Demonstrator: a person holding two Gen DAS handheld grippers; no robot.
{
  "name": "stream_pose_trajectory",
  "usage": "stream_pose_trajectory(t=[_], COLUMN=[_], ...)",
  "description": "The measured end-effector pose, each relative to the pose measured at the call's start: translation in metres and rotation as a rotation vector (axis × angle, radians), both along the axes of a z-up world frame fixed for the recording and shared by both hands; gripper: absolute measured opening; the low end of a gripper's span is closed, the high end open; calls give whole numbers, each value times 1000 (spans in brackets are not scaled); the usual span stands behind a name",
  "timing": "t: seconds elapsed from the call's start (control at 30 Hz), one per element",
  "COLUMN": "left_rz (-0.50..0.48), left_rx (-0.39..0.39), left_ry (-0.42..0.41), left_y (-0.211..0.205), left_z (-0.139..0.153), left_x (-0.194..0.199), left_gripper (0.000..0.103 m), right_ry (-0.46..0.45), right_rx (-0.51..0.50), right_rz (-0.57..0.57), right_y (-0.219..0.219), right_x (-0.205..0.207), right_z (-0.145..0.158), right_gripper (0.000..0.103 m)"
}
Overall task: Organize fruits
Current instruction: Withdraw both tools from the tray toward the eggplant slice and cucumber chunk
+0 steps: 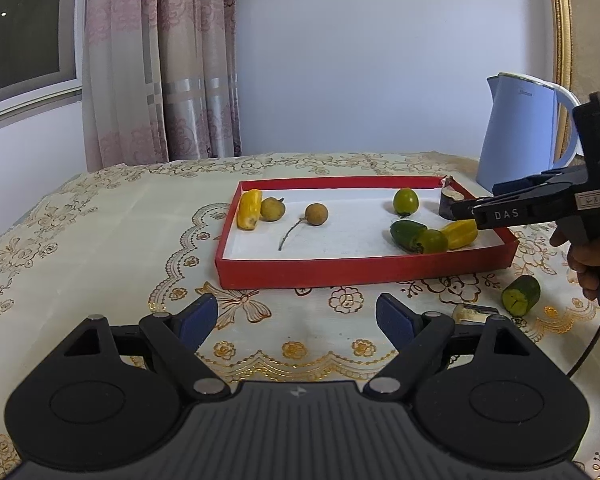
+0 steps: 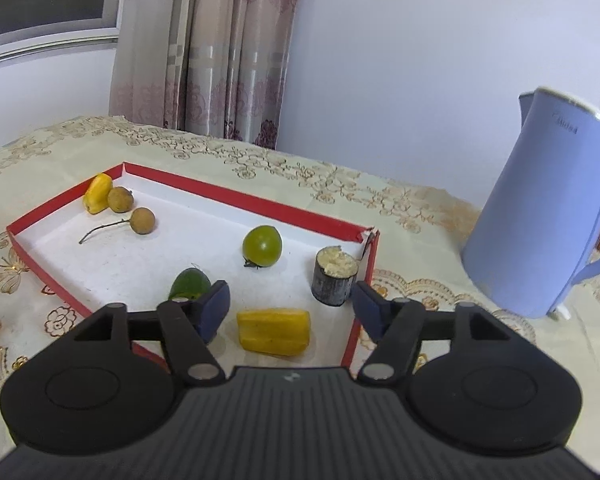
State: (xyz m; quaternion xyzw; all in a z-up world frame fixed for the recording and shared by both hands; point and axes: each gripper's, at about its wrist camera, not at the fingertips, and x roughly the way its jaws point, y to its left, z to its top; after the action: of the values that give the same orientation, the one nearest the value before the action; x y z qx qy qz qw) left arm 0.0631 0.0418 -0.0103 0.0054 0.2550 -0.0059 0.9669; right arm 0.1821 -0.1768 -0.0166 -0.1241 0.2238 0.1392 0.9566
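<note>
Here the left claw (image 1: 296, 320) gapes empty above the desk (image 1: 100, 220); the right claw (image 2: 290, 306) spreads wide over a yellow fruit piece (image 2: 274, 331) in the red tray (image 2: 236, 196); beyond lie green fruits (image 2: 262, 246) and longans (image 2: 143, 220).

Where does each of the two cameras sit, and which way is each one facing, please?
Left wrist: on the left gripper, low above the tablecloth, facing the red tray; its open fingers show, also the right gripper and the person's hand.
Right wrist: on the right gripper over the tray's corner, looking down; open fingers show.
Shared: tray, green tomato, kettle.
</note>
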Motion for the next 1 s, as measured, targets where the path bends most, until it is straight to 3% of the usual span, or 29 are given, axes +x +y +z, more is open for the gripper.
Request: stream_pose_trajectory(t=[0.3,0.47,0.63,1.0], left_rz=[-116,-240,-328,-335], left_rx=[8,60,114,90], left_ry=[-6,-15,24,112], left_y=[-30,-63,-90,-103], left_z=[2,-2,-14,-28], left_x=[-4,-3,8,34], left_gripper=[87,87,87,87], right_ry=[-74,-139,-139,-116], right_rx=[-21,-26,14,86], right_rz=[-14,-74,-109,-126], right_y=[-15,-25,-42,-56], right_x=[-63,-102,-122,-132], right_z=[12,8,3,-8], right_gripper=[68,76,76,76])
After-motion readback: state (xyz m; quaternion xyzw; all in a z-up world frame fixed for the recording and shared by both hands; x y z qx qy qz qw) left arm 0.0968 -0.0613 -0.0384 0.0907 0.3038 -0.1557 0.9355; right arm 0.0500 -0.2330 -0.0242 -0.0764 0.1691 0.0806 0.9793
